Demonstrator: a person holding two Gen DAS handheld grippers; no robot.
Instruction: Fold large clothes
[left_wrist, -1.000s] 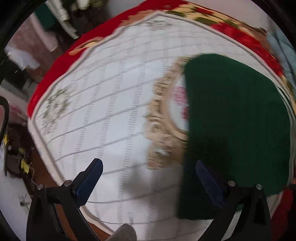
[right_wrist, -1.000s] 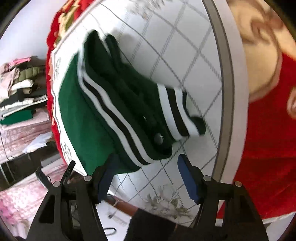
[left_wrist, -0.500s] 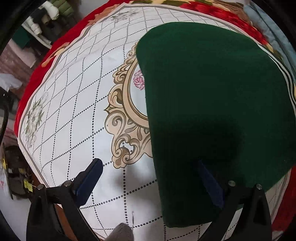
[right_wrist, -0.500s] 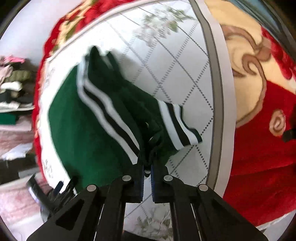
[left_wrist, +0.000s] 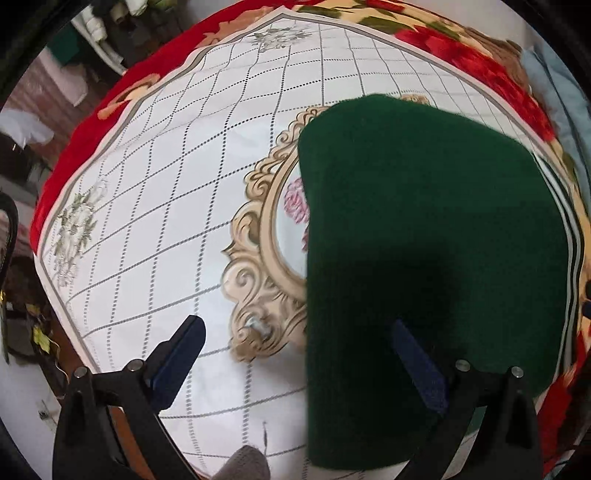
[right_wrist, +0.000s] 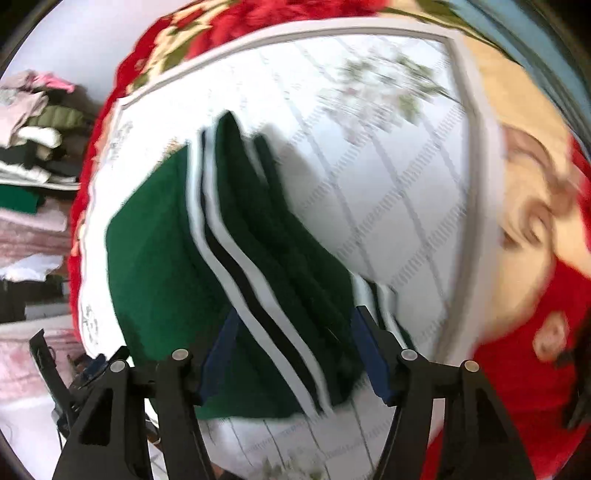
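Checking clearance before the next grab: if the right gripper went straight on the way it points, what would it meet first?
Most likely the folded green garment, at its white-and-black striped band, which lies between the open right gripper fingers. Blur leaves the depth uncertain.

left wrist: steep down-look over the white cloth (left_wrist: 155, 206), fairly near, green garment (left_wrist: 424, 229) ahead of and under its right jaw | right wrist: steep down-look, near, blurred, striped end of green garment (right_wrist: 258, 266) between and ahead of jaws | shared: same garment, same cloth, red blanket (right_wrist: 524, 369) border
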